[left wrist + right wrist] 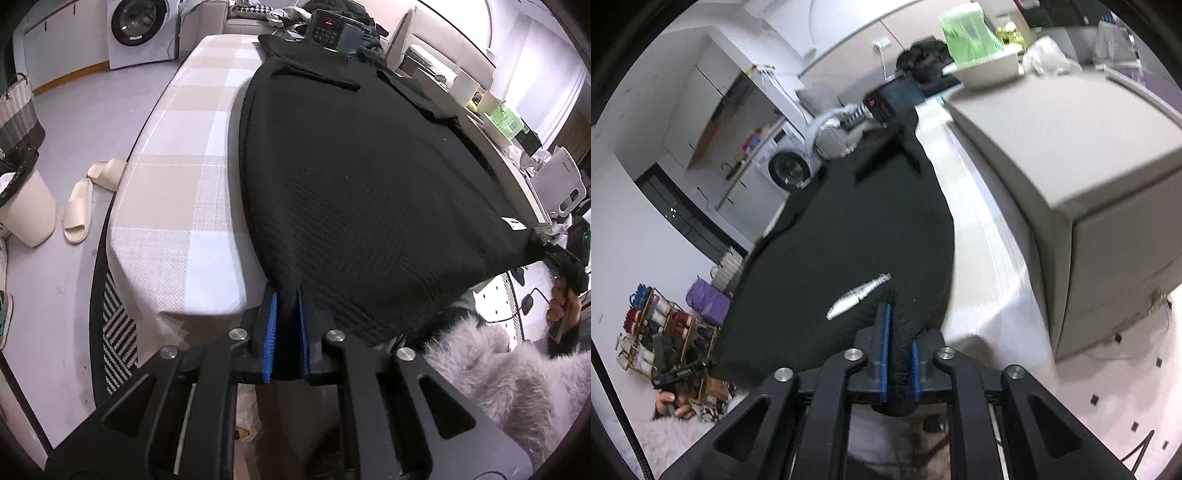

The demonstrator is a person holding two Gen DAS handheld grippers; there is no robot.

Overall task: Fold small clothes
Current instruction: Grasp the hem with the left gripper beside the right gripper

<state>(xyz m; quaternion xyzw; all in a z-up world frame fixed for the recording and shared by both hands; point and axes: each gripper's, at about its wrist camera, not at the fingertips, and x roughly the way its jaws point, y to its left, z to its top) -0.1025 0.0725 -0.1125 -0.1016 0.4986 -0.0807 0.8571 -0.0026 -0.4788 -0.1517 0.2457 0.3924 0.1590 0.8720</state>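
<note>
**Two corners pinched, fold about to start**

Both grippers are clamped on the near hem of a black top [362, 177]. The left gripper [287, 295] has its blue pads nearly together, with a bunched bit of the hem's left corner between them. The right gripper [899, 332] grasps the opposite corner, a thick roll of knit filling the narrow gap between its pads; a white label [858, 295] sits on the cloth just beyond it.

The top lies spread flat along a table [177, 166] under a checked cloth, its far end with collar and sleeve well away from the grippers. Its near edge is drawn taut between the two grips and hangs just off the table's end.

I judge this as the opening of the fold: hem gripped, nothing yet turned over. The next move calls for raising both corners together and carrying them evenly toward the far end, keeping the edge straight so the cloth lands square.
</note>
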